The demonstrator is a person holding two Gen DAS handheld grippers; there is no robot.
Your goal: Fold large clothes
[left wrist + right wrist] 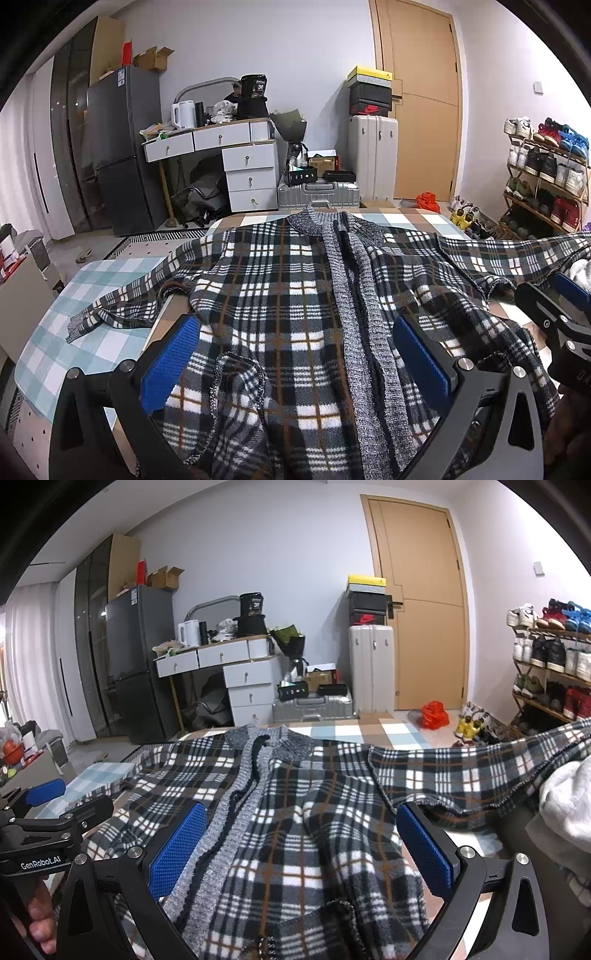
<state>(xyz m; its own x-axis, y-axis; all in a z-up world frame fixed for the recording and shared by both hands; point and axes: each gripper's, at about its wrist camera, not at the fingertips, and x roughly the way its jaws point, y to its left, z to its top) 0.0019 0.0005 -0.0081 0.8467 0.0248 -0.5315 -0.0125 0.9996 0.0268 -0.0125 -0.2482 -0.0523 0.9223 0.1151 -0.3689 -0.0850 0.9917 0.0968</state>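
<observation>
Left wrist view: my left claw (pixel 295 354), blue pads spread wide apart, nothing between them but the plaid cardigan (pixel 280 280) lying beneath. My right claw (pixel 554 314) shows at the right edge of this view; its state cannot be told from here. This view alone shows the cardigan's left sleeve (pixel 110 314) trailing flat onto the pale blue check cover (pixel 92 280) of the table.

Right wrist view: right claw (pixel 301 843), pads likewise held wide apart, empty, above the garment's lower front. Only here: the left claw (pixel 44 812) from the side, with fingers of my hand (pixel 38 919) wrapped on its handle; a grey-white cloth heap (pixel 569 797) at the right edge, touching the cardigan's right sleeve (pixel 480 771), which runs off toward that edge.

Writing, legible: "GenRobot.AI" on the left claw's body, right wrist view. The number "36" on a black container (pixel 255 86) on the white desk (pixel 221 136). A red swoosh logo on a black shoebox (pixel 369 107) stacked on the upright white suitcase (pixel 373 155).

Item, cardigan: black, white and grey plaid with thin brown lines, fleecy surface. Marled grey knit collar and front band (pixel 354 295). Spread face up on the table, front closed, collar at the far end, hem nearest me. A patch pocket with knit edging (pixel 236 380) sits near the hem.
</observation>
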